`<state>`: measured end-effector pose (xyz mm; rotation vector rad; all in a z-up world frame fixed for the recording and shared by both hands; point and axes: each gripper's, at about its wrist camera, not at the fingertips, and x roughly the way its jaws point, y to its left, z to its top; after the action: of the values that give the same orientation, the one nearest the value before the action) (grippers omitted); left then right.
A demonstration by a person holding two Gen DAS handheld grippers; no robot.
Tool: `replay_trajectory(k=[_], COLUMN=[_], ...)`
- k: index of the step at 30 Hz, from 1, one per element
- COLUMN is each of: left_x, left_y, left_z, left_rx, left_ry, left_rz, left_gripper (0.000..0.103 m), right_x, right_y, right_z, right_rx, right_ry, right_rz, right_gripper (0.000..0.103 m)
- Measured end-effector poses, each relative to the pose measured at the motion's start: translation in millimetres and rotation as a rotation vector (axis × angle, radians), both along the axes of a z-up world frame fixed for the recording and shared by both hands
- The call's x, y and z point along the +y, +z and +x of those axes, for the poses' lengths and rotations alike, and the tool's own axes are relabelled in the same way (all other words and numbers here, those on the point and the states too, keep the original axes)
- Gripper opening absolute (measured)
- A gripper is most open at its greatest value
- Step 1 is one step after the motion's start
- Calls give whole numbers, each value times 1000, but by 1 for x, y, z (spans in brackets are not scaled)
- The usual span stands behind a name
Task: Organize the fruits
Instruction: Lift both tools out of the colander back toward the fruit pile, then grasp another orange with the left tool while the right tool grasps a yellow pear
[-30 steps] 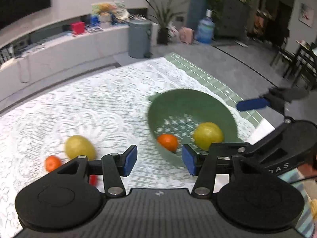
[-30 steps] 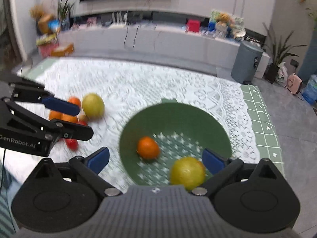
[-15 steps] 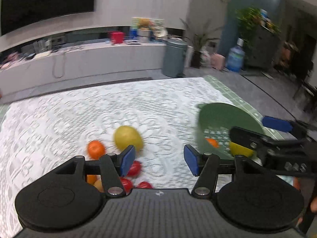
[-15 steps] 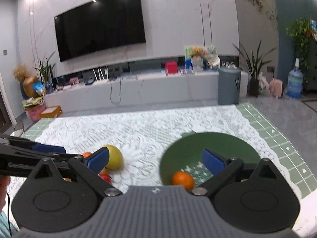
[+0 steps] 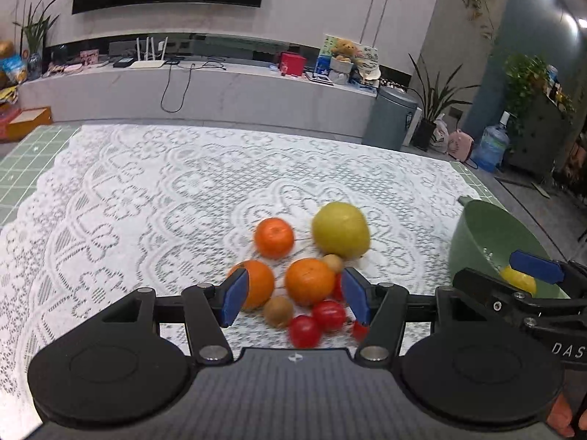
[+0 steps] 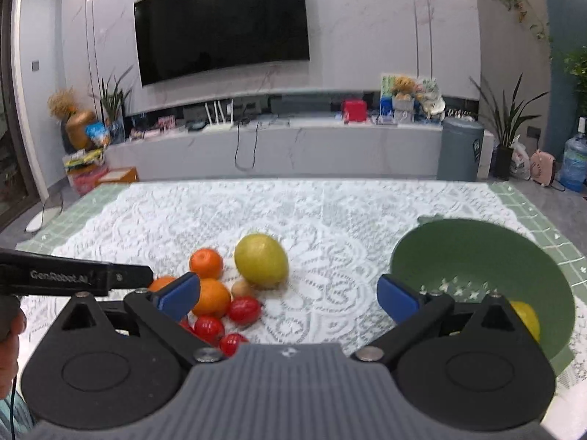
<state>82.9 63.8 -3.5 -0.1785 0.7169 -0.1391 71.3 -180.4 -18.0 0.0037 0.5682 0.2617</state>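
Standing by the table, I'd judge the sorting is barely started. The round green plastic colander bowl (image 6: 480, 256) holds one yellow lemon-like fruit (image 6: 526, 317), low against its near wall; whether anything else lies in there I cannot tell, since the gripper body hides the bottom.

Most of the fruit is left to move. It sits in a loose cluster on the white lace tablecloth (image 5: 154, 198), well to the left of the colander. Farthest from me is a large yellow-green pear-shaped fruit (image 5: 340, 230), smooth and dull-skinned, with a small bright orange mandarin (image 5: 274, 237) just beside it on the side away from the colander. Nearer lie two bigger oranges (image 5: 309, 281), touching or nearly so, two small brown kiwi-like fruits (image 5: 279, 311), and a handful of glossy red cherry tomatoes (image 5: 328, 315) packed closest to me.

The left gripper (image 5: 295, 295) hovers over that cluster, spread wide and grasping nothing, its blue pads framing the oranges. The right gripper (image 6: 288, 295) is likewise released and empty, hanging between the cluster and the colander.

The round, smooth fruits look likely to roll if nudged.
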Motion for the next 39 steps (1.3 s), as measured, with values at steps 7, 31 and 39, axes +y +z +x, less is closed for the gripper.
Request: replay_trajectory(k=[7,31,39], left_x=[13,28,26], left_y=[-18,-57,-60], left_z=[7,65,73], left_rx=[21,214,235], left_ry=[4,121,134], left_rz=[-46,-121,-148], left_gripper=[69,59,57], right_x=[10,42,48], right_y=[-15,-51,-62], right_z=[9,110,140], right_rx=[27,99,136], right_ry=[40,151,156], right_rz=[-35,-33,-3], right_gripper=[90,69,69])
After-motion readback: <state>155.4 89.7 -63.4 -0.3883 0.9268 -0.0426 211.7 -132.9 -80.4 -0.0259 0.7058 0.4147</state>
